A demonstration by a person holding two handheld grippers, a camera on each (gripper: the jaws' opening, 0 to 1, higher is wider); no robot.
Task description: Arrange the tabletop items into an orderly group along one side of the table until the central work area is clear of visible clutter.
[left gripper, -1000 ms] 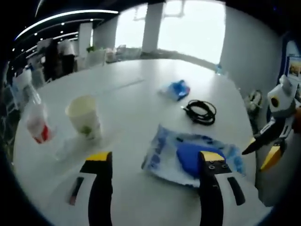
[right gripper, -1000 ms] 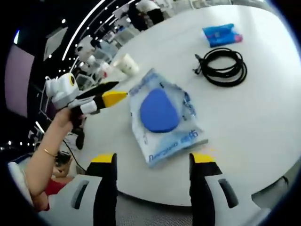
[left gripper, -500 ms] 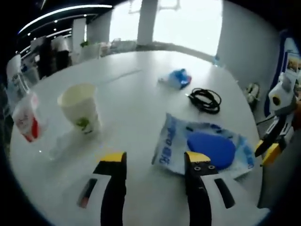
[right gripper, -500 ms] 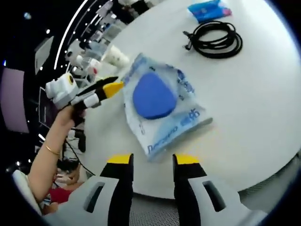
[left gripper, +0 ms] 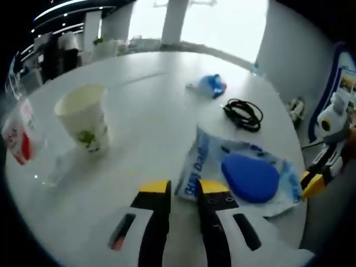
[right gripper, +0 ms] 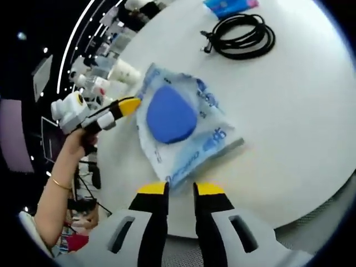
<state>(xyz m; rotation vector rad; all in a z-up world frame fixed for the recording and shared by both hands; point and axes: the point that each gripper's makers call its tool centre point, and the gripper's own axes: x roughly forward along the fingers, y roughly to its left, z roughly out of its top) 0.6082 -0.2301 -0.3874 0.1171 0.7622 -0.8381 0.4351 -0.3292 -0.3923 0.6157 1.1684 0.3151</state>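
With both jaws narrowed, the left hand-held gripper and right hand-held gripper are set at opposite edges of the bag, which seems next to be pinched and shifted aside on the bench.

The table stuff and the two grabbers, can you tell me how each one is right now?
left gripper: jaws almost together, holding nothing, at the packet's corner.
right gripper: jaws almost together, holding nothing, at the packet's edge.
blue packet: lying flat, crinkled.
paper cup: upright, open top.
black cable: coiled, lying flat.
small blue wrapper: crumpled, lying on the table.
clear cup: upright, near the table's edge.
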